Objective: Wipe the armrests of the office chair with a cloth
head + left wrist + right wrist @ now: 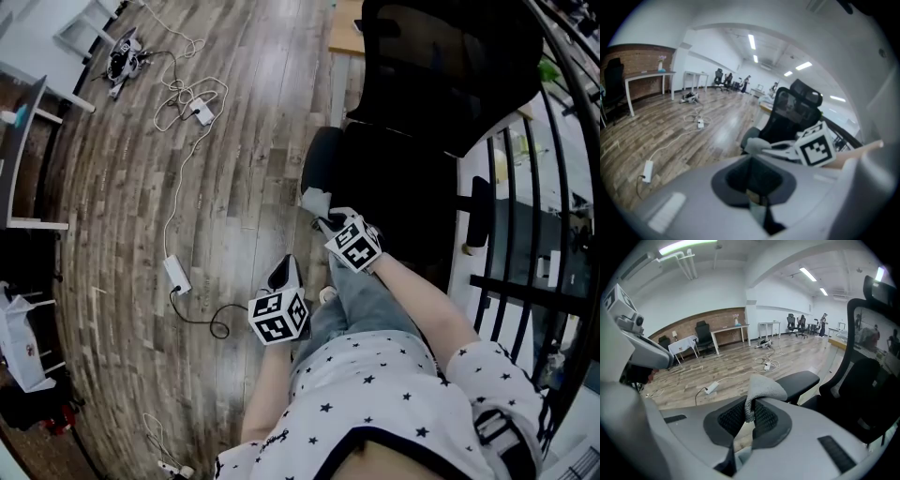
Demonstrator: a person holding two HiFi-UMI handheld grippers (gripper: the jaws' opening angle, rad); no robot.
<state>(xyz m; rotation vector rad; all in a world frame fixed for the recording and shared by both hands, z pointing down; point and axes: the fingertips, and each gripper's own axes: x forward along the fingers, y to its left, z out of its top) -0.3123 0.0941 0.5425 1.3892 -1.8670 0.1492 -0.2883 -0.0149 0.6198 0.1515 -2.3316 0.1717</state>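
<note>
The black office chair [441, 84] stands ahead of me on the wood floor. Its near armrest [320, 161] lies just beyond my right gripper [326, 221], which is shut on a small grey cloth [314, 199]. In the right gripper view the cloth [764, 386] bulges out of the right gripper [750, 411], a little short of the armrest pad [799, 380]. The other armrest [480, 211] is on the chair's far side. My left gripper [284, 272] hangs lower left, away from the chair, shut on nothing. In its own view, the left gripper [752, 180] faces the chair [790, 112] and the cloth [757, 145].
White cables and a power adaptor [176, 273] trail over the floor at left. A black metal railing [525, 281] runs close along the chair's right side. A wooden desk corner [345, 28] sits behind the chair. White tables [28, 112] line the far left.
</note>
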